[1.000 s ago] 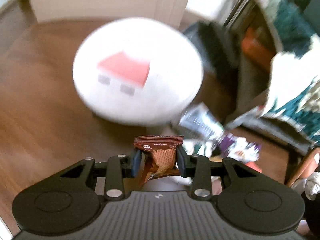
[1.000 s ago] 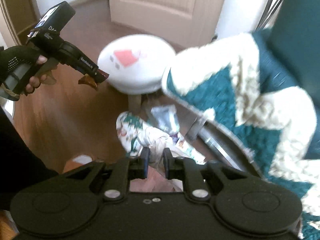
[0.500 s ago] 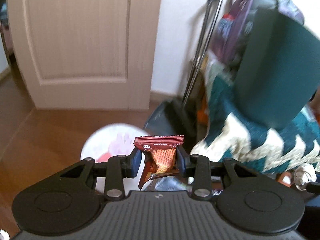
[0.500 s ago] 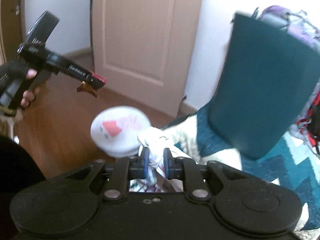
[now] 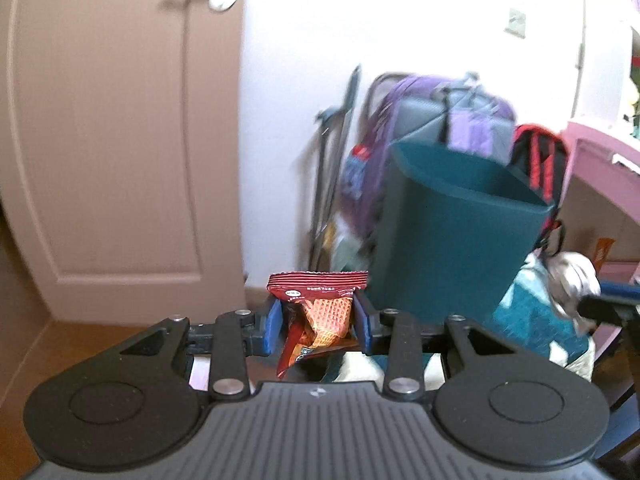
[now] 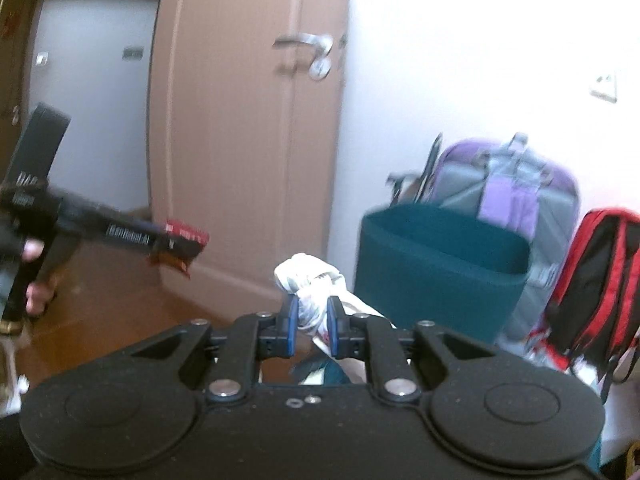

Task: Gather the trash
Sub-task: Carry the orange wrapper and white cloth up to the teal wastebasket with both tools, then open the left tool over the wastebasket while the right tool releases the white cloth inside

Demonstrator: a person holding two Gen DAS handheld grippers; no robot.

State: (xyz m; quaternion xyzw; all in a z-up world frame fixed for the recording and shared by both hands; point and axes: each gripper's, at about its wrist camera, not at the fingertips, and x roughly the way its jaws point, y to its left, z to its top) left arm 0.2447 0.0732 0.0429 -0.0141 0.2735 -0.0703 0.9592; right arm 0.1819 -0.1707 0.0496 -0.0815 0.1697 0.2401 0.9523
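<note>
My left gripper (image 5: 318, 326) is shut on a red-brown snack wrapper (image 5: 320, 312) that sticks up between its blue pads. The same wrapper (image 6: 182, 246) shows at the left of the right wrist view, held out by a hand. My right gripper (image 6: 312, 324) is shut on a crumpled white wad of paper or plastic (image 6: 308, 280); that wad (image 5: 572, 280) also appears at the right edge of the left wrist view. A dark teal bin (image 5: 456, 232), open at the top, stands ahead and to the right of both grippers (image 6: 436, 268).
A beige door (image 6: 248, 152) with a metal handle fills the left. Behind the bin lean a purple-grey backpack (image 6: 508, 184) and a red-black backpack (image 6: 596, 276) against a white wall. A teal and white patterned blanket (image 5: 536, 320) lies below the bin. Pink furniture (image 5: 600, 184) stands at the right.
Both grippers have risen and tilted upward; the round white object and the floor litter have dropped out of view. The door handle and the bin's open rim now show. Both grips are unchanged.
</note>
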